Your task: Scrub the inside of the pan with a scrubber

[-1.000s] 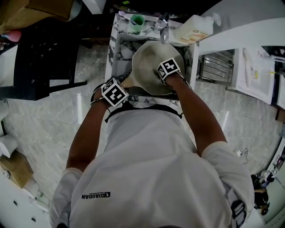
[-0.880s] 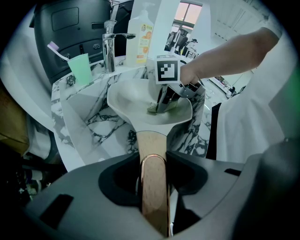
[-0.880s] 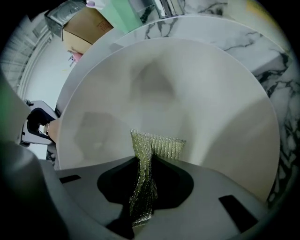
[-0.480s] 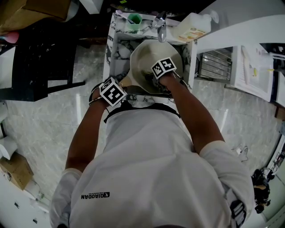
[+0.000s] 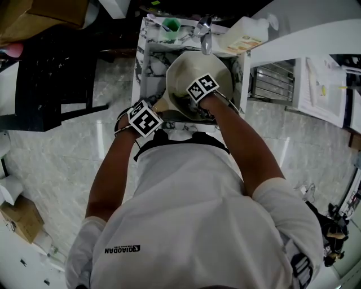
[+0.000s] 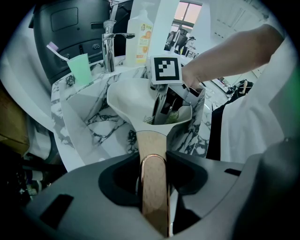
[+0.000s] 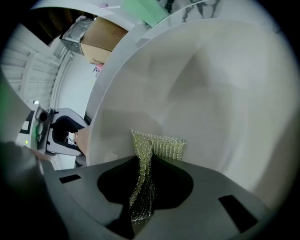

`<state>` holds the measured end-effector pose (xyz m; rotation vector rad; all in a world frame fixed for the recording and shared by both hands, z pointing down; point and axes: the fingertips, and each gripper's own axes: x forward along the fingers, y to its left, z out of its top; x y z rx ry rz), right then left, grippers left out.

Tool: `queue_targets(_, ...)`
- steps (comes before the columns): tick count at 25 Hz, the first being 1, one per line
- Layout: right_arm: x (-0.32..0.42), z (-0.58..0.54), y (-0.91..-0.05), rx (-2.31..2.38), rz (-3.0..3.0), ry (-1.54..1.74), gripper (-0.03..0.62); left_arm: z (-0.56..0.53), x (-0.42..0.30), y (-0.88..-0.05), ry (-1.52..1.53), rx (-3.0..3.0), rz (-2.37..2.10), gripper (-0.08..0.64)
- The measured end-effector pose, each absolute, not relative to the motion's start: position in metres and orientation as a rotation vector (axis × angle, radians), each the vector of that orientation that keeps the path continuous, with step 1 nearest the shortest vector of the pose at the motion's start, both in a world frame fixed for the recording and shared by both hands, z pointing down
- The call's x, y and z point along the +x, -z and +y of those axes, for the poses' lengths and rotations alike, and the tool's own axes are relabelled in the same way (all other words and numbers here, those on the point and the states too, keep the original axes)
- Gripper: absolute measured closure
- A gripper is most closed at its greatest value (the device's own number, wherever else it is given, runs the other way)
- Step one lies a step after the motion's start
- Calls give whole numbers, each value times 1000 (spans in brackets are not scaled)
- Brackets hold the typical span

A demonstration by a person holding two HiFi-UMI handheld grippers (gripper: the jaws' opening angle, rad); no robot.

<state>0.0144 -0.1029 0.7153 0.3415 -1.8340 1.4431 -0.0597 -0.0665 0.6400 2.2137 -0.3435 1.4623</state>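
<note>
The cream pan (image 5: 189,69) sits tilted in the marble sink (image 5: 148,63), directly below the faucet (image 5: 205,35). The right gripper (image 7: 144,161) is inside the pan, its jaws clenched on a yellow-green mesh scrubber (image 7: 159,146) that touches the pan's inner wall. On the near left, the left gripper (image 6: 153,158) clamps the pan's wooden handle (image 6: 152,144). A green cup (image 5: 171,25) and a detergent bottle (image 5: 243,36) stand on the sink's far rim.

Floor (image 5: 73,163): pale veined tile, glossy, with streaks of reflected light. Marble-veined sink counter (image 5: 142,68) at top centre, with a chrome tap (image 5: 206,39) at its far rim. Black stand (image 5: 53,79) to the left. Wire rack (image 5: 273,84) and white surface with papers (image 5: 324,84) to the right. Cardboard box (image 5: 21,214) at lower left. Daylit window (image 6: 187,10) beyond the counter.
</note>
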Motion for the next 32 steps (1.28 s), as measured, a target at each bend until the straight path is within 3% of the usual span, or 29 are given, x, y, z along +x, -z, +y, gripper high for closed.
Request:
queue_targets(5, 5, -109, -701, 366, -1842, -1724, 505, -66, -60, -640, -1462, 2212, -344, 383)
queue_targets(10, 1, -111, -677, 324, -1905, -1742, 505, -67, -60, -639, -1458, 2213, -346, 383)
queue_targets(19, 27, -116, -614, 554, -2144, -1559, 506, -67, -58, -638, -1447, 2204, -341, 383)
queue_targets(32, 55, -90, -521, 1272, -2355, -1238, 506, -70, -58, -615, -1386, 2282, -387, 380)
